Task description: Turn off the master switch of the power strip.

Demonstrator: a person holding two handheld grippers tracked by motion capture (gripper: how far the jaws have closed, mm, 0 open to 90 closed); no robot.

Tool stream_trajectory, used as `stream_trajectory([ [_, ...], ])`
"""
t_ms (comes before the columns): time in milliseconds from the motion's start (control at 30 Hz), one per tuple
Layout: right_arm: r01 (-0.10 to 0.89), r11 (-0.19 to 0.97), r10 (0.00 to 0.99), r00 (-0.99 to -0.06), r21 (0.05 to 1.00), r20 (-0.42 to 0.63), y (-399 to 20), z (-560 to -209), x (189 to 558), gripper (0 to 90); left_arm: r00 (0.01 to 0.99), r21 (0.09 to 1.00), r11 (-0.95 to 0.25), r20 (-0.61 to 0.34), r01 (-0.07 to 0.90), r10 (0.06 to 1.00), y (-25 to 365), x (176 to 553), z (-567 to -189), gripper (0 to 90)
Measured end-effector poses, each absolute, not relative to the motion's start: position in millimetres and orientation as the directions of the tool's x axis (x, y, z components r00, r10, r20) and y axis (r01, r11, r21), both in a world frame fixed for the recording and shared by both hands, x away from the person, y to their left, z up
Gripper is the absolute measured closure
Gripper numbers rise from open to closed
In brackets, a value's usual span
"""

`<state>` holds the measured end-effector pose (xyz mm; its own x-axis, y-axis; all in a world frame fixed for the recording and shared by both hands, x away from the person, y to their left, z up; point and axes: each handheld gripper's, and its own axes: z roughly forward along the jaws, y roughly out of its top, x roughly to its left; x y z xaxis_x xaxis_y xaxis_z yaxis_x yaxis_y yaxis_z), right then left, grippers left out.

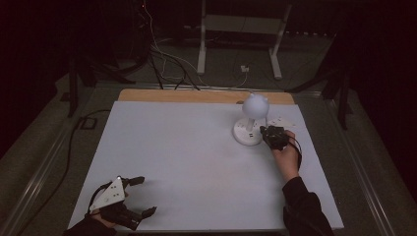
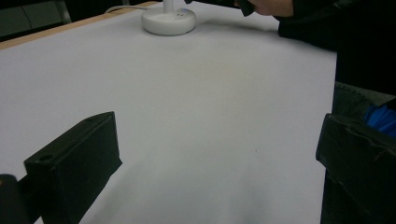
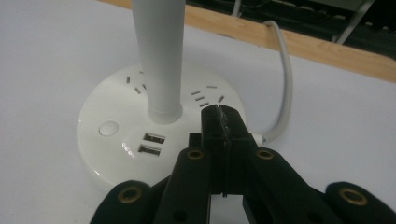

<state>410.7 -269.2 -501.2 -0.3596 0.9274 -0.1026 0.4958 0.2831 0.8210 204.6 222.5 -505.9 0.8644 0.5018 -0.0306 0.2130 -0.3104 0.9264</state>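
A white desk lamp stands at the far right of the white table [image 1: 187, 157], with a round head [image 1: 255, 104] on a stem [image 3: 159, 56]. Its round base [image 1: 247, 133] [image 3: 112, 116] [image 2: 168, 21] carries socket slots, two USB ports [image 3: 152, 143] and a round button [image 3: 109, 128]. My right gripper [image 1: 268, 132] [image 3: 220, 112] is shut with nothing between its jaws; its tip sits over the base's right rim by the slots, and I cannot tell if it touches. My left gripper [image 1: 146, 196] [image 2: 215, 158] rests open at the near left corner, holding nothing.
The lamp's white cable [image 3: 285, 79] curves from the base toward a wooden strip [image 1: 196, 96] along the table's far edge. A flat white piece [image 1: 281, 120] lies behind the right gripper. Cables and a white stand [image 1: 241, 29] lie on the floor beyond the table.
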Motion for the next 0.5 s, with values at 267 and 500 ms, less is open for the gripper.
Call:
stream_trajectory([
  [267,0.509,0.292,0.924,-0.37,0.81,-0.101,-267.3,-505.8,413.1,90.0,0.865,0.926,-0.312,-0.03,0.213,0.501,222.2,204.4,-505.9,0.2],
  [500,0.521,0.294,0.923,-0.374,0.801,-0.096,-266.8,-508.0,415.6,90.0,0.865,0.926,-0.31,-0.032,0.214,0.501,222.2,204.5,-505.9,0.2],
])
